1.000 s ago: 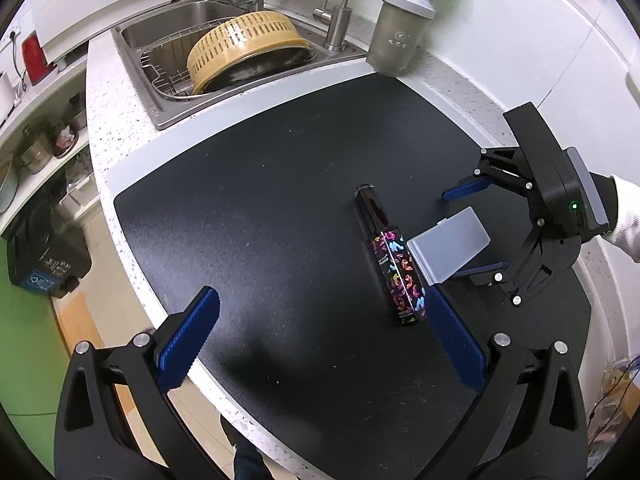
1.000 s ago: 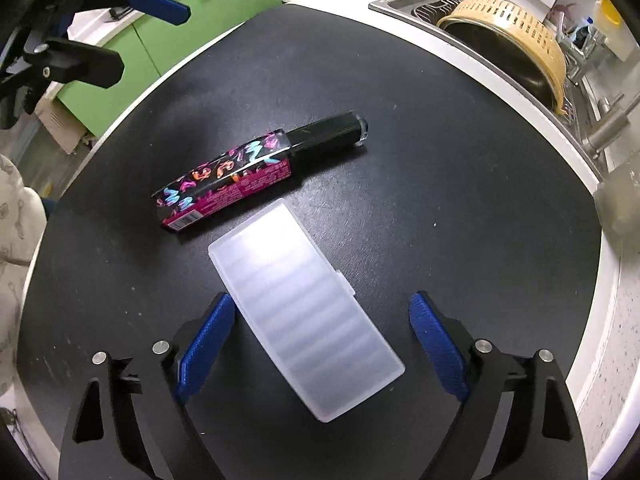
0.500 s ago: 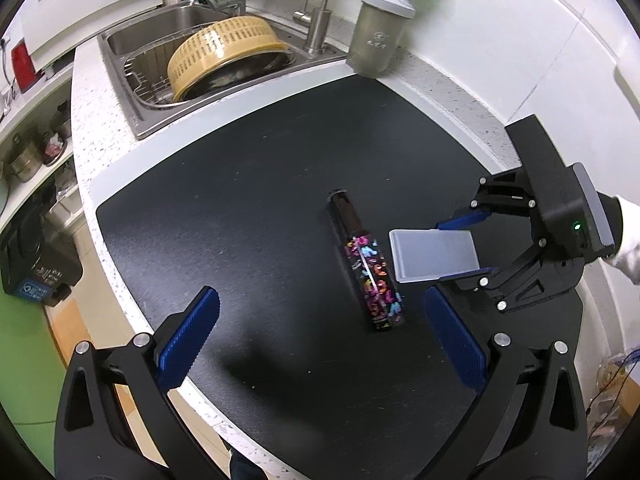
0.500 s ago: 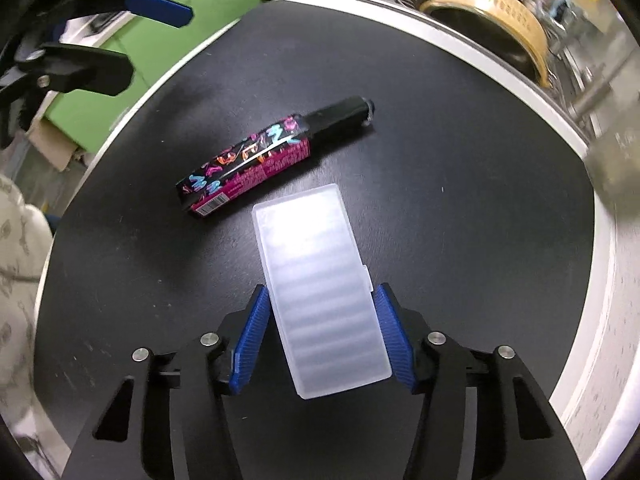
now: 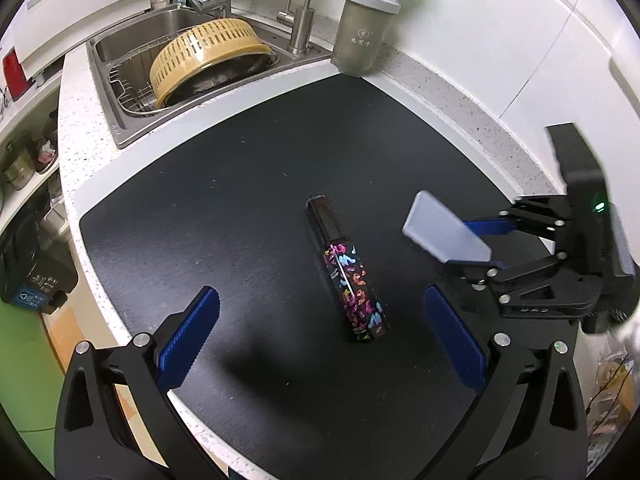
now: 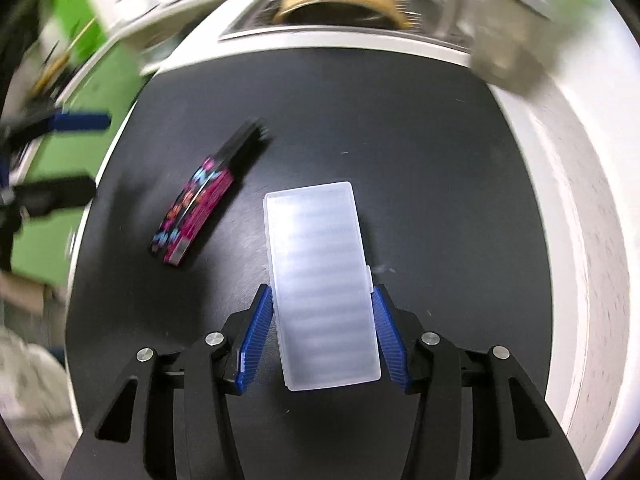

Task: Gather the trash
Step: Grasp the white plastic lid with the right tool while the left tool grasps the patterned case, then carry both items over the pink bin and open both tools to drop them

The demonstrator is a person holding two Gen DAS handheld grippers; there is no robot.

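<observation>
A translucent white plastic box sits lengthwise between the blue pads of my right gripper. The jaws are still closing and both pads press its long sides. In the left wrist view the same box is tilted above the black mat in the right gripper. A long black carton with colourful print lies flat on the mat, left of the held box. My left gripper hovers open above the carton's near end, holding nothing.
A steel sink with a yellow colander lies beyond the mat. A grey lidded cup stands by the tap. White wall borders the counter on the right. The counter edge drops off at the left, over a green floor.
The right gripper closed from wide open onto the plastic box, rolled so the box lines up with its fingers, and lifted it off the mat. The left gripper shifted slightly.
</observation>
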